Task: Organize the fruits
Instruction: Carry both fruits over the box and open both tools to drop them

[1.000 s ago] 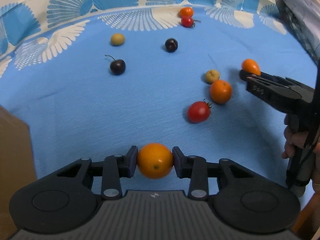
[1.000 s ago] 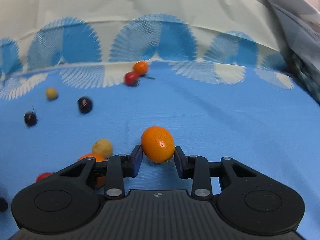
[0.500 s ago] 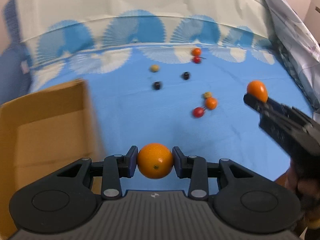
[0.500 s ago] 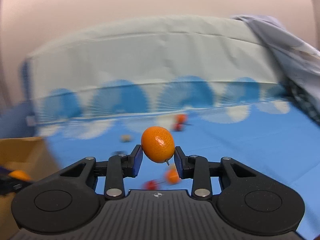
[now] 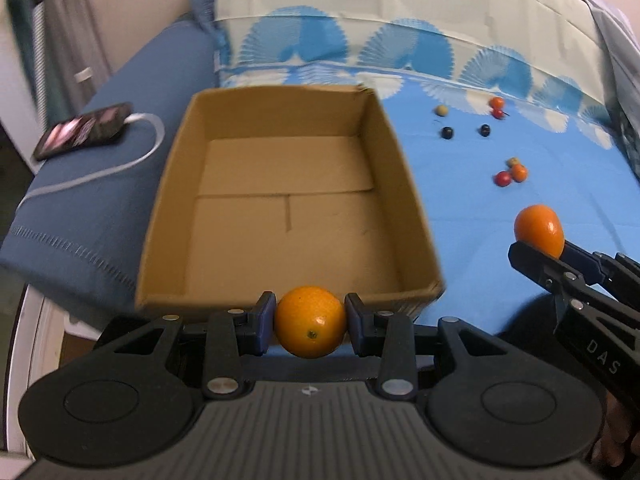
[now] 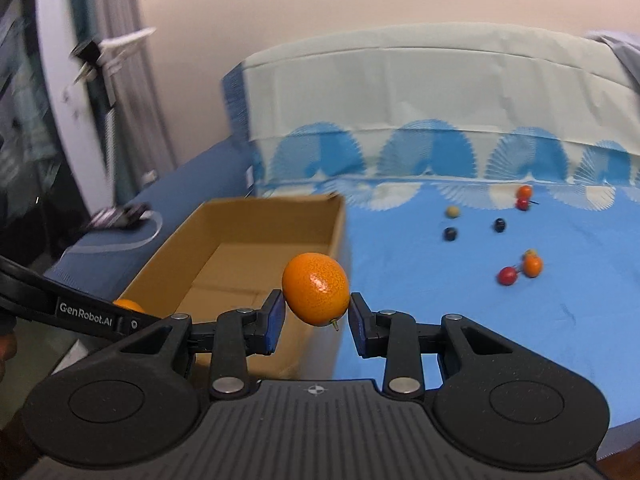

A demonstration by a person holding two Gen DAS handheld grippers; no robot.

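My left gripper (image 5: 310, 322) is shut on a round orange kumquat (image 5: 310, 326), held just in front of the near wall of an open cardboard box (image 5: 404, 168) that holds nothing I can see. My right gripper (image 6: 316, 312) is shut on a second orange kumquat (image 6: 316, 294), to the right of the box and above the blue cloth. The right gripper (image 5: 540, 250) also shows at the right edge of the left wrist view with its kumquat (image 5: 539, 229). Several small fruits lie on the cloth: a red one (image 5: 503, 178), an orange one (image 5: 519, 172), two dark ones (image 5: 447, 133).
A phone (image 5: 84, 130) on a white cable (image 5: 96, 170) lies on the dark blue cushion left of the box. The blue patterned cloth (image 5: 460, 208) covers the surface right of the box. A pale wall and a curtain stand behind (image 6: 120, 100).
Both grippers have lifted off the cloth and swung left with their kumquats. The box and the phone have come into view, and the loose fruits now look small and far.
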